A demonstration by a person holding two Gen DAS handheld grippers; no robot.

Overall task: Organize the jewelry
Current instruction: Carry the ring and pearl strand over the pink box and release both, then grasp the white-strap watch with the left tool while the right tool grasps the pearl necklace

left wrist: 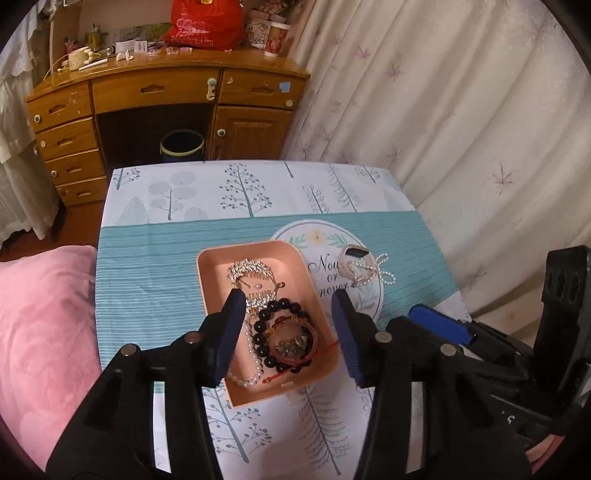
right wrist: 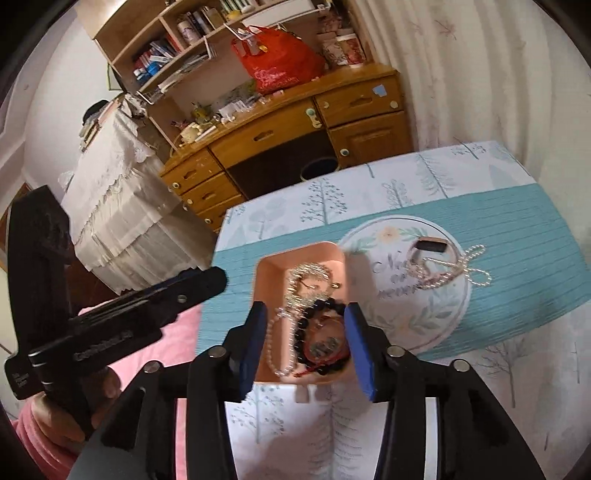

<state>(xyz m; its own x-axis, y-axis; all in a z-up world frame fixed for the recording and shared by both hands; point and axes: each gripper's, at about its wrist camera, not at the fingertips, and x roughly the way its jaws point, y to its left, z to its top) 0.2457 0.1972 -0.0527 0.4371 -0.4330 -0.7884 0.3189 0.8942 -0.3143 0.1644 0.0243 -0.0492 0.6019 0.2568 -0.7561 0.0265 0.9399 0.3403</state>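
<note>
A pink tray sits on the table and holds a sparkly chain, a dark bead bracelet, a red bangle and a pearl strand. A white ring-shaped piece with a silver ball chain lies on the cloth to the tray's right. My left gripper is open and empty above the tray. My right gripper is open and empty above the tray; the ball chain lies to its right. The left gripper body shows at left.
The small table has a teal and white tree-print cloth. A pink cushion lies at left. A wooden desk with a red bag stands behind, a bin under it. Curtains hang at right.
</note>
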